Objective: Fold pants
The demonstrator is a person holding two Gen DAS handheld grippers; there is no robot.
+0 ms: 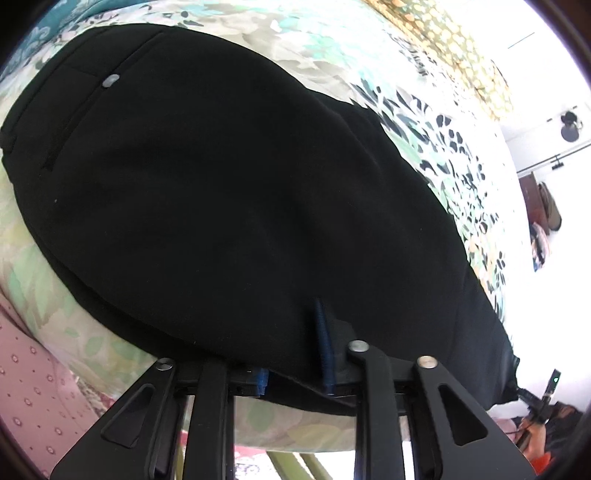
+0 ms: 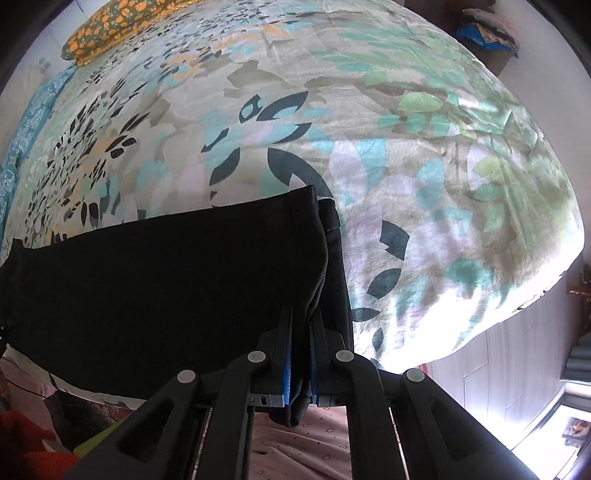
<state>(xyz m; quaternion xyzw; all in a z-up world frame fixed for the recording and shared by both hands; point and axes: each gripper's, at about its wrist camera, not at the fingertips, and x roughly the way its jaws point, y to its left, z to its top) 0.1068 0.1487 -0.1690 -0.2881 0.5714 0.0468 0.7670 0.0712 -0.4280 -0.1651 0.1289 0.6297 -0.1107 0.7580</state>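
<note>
Black pants lie flat on a floral bedsheet, waist end with a back pocket and grey button at the upper left. My left gripper sits at the pants' near edge; one blue-padded finger lies on the cloth, the other is under it, jaws wide. In the right wrist view the leg ends lie at the near edge of the bed. My right gripper is shut on the hem, cloth bunched between the blue pads.
The bedsheet covers the whole bed. An orange-patterned pillow lies at the far left corner. The bed's edge drops off at the right, with floor beyond. A pink dotted fabric hangs below the near edge.
</note>
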